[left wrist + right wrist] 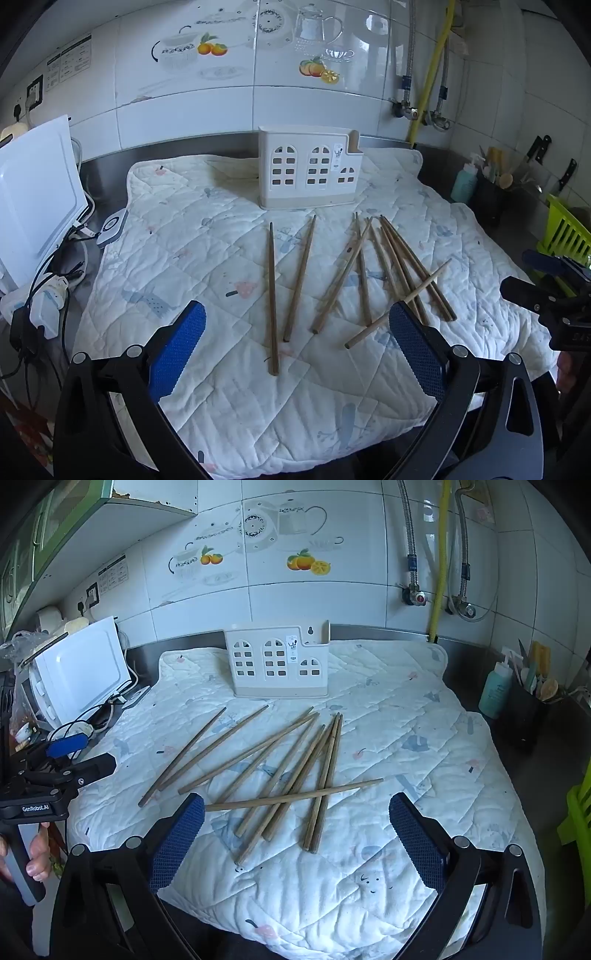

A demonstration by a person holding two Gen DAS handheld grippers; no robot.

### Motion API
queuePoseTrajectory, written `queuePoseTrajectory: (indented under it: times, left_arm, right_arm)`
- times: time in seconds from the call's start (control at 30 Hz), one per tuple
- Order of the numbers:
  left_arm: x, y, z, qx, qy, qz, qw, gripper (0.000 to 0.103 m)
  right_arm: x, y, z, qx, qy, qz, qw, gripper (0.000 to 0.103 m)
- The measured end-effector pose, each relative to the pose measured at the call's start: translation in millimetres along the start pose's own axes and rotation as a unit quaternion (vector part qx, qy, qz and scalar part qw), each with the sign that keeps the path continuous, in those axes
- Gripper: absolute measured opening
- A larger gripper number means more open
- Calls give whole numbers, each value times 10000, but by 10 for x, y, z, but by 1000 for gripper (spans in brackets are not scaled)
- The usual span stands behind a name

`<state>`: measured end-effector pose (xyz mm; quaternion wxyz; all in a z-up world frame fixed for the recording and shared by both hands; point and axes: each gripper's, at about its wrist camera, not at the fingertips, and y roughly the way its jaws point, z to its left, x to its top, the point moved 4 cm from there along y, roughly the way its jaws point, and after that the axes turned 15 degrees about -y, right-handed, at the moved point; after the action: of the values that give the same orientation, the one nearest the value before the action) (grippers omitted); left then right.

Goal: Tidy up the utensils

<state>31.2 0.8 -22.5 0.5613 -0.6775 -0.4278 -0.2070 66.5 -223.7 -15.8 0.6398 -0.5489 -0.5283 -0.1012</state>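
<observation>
Several wooden chopsticks (301, 278) lie loose on a white quilted cloth (207, 258), fanned out in front of a white house-shaped utensil holder (308, 171). They also show in the right wrist view (295, 795), with the holder (277, 662) behind them. My left gripper (297, 325) is open and empty, hovering over the near ends of the left chopsticks. My right gripper (295, 812) is open and empty above the crossed pile. One chopstick (293, 795) lies across the others.
A white appliance (33, 192) and cables stand at the left. A teal bottle (463, 182) and a black pot of tools (491, 195) stand at the right, beside a green rack (565, 230). Tiled wall with pipes lies behind.
</observation>
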Motion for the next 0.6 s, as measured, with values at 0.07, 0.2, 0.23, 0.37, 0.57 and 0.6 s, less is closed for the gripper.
queuePoseTrajectory:
  times: [0.07,0.2,0.23,0.37,0.57,0.6]
  left_arm:
    - [1,7,-1,43,23,28,10000,98]
    - [-17,42,-27,71,-11,28,10000,98]
    - [-19,44,-28,87,-21,20,10000,98]
    - [-15,47,-76,111,8,-34,9999,98]
    - [-16,54,-90,106,61,-73,9999,98]
    - [17,-21,-55,53,158,-38,9999,98]
  right_arm:
    - [-8,0,-2,11,8,-3,10000,97]
    - [-23,-11,-9,20,13,-7,10000,97]
    - [-27,-18,-11,22,13,-13,10000,97]
    - [13,-56,-24,10,20,-24,10000,97]
    - [14,-23,-25,18,20,-24,10000,97]
    - [15,-24,-24,22,24,-22,10000,97]
